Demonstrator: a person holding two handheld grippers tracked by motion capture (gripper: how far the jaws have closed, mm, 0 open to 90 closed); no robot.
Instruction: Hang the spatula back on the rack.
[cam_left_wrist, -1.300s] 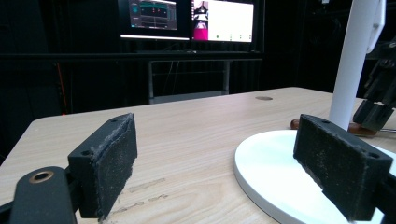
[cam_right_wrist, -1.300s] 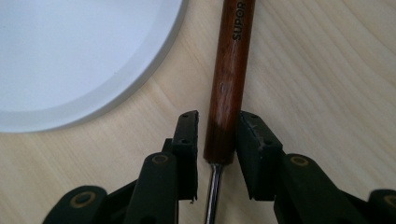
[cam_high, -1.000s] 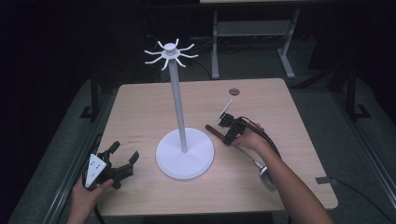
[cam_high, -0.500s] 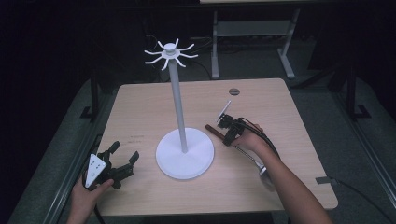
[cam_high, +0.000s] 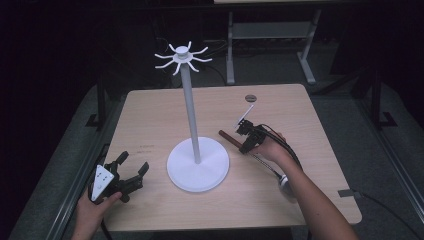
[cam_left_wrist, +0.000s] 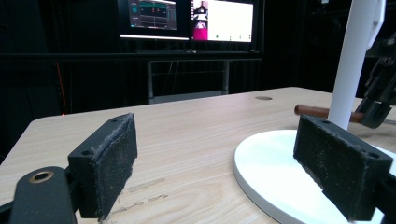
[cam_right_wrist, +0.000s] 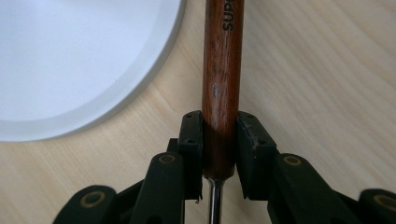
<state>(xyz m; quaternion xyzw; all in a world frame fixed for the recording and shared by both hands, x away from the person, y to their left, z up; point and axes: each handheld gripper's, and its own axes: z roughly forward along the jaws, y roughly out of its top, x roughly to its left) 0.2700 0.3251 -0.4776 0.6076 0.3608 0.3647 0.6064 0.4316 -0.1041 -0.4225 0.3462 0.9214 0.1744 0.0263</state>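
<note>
The right gripper (cam_right_wrist: 219, 154) has just been closing and clamps the ladle's wooden handle (cam_right_wrist: 222, 70) on the counter (cam_high: 150, 115); the white stand (cam_high: 198, 164) sits just left. The left gripper (cam_high: 131, 170) rests open, near left.

The only text that can be read is the dark letters "SUP", cut off by the top edge of the right gripper view, printed on the brown wooden handle (cam_right_wrist: 222, 88); the writing on the two screens (cam_left_wrist: 187, 18) at the upper middle of the left gripper view is too small to read.
</note>
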